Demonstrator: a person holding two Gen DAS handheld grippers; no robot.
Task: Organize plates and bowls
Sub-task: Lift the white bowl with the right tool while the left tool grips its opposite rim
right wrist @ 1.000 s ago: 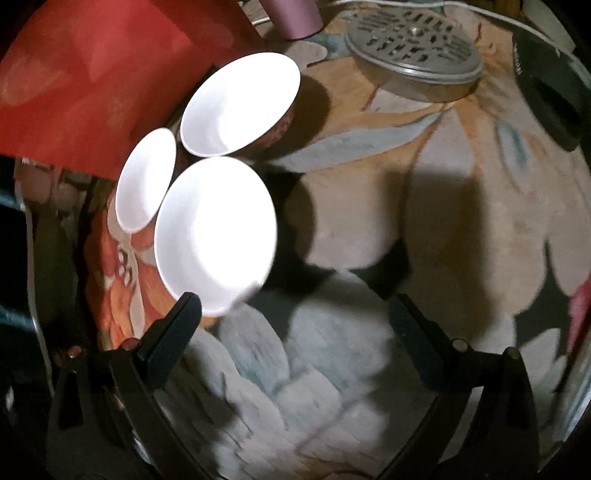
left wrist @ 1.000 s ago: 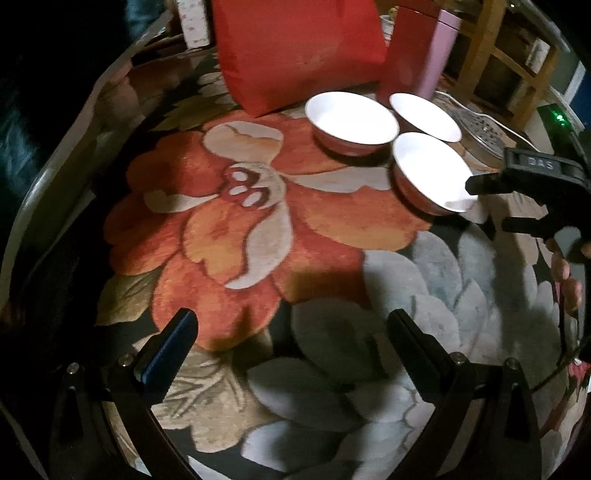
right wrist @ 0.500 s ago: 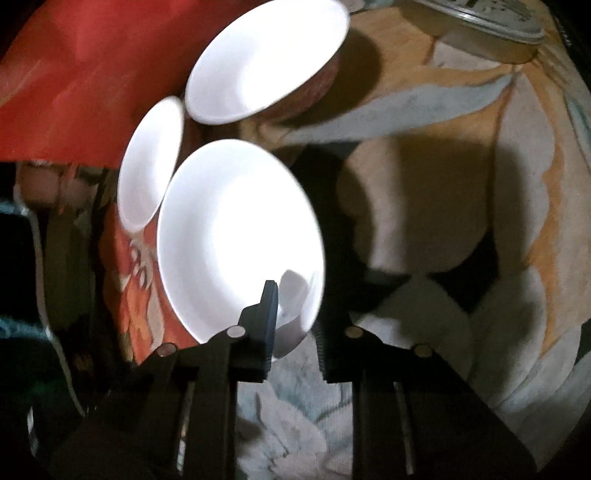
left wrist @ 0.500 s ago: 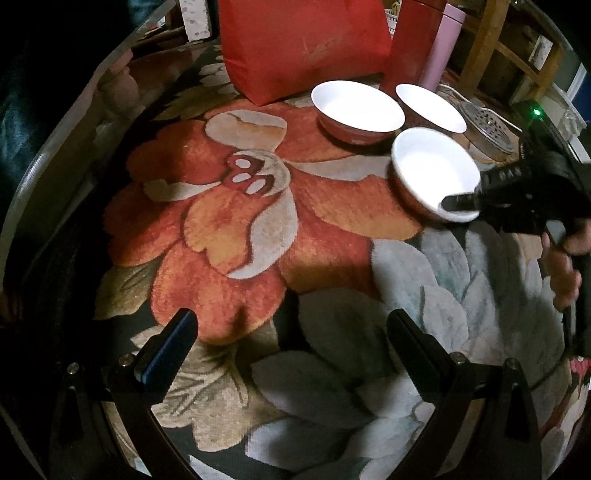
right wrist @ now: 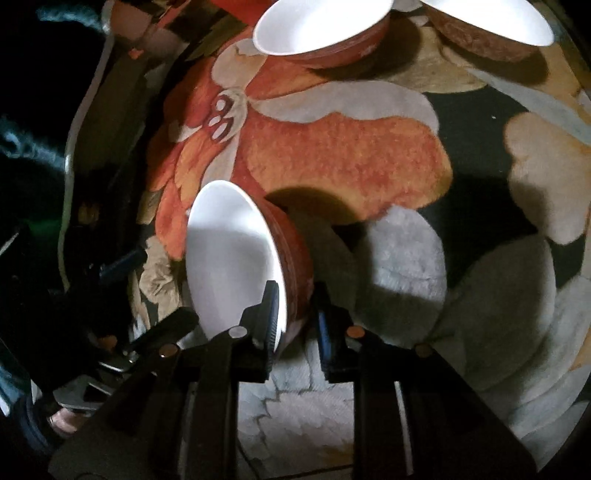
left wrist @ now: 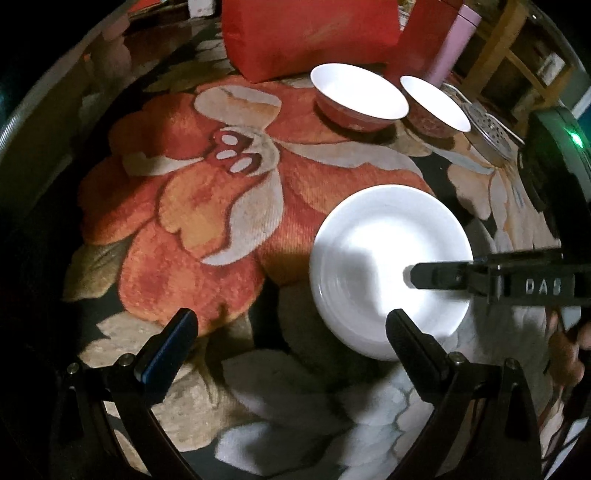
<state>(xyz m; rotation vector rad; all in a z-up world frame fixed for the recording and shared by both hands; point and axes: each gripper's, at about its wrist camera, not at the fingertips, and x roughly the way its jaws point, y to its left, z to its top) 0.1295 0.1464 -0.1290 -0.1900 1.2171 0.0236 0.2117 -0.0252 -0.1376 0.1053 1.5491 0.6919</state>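
Nearest in the right wrist view, the right gripper (right wrist: 295,314) pinches the rim of a bowl (right wrist: 236,254) that is white inside and red outside: one finger lies against the white inner wall, the other against the red outer wall. Its jaws have just been closing, and the bowl's rim is caught between them. The bowl is tilted on its side, its mouth turned to the left, above the flowered tablecloth (right wrist: 351,155). In the left wrist view, the left gripper (left wrist: 288,332) has its fingers spread wide with nothing between them, just beside the held bowl. Farther back, two more bowls (left wrist: 358,96) stand upright side by side on the cloth, in front of a red bag (left wrist: 310,33).
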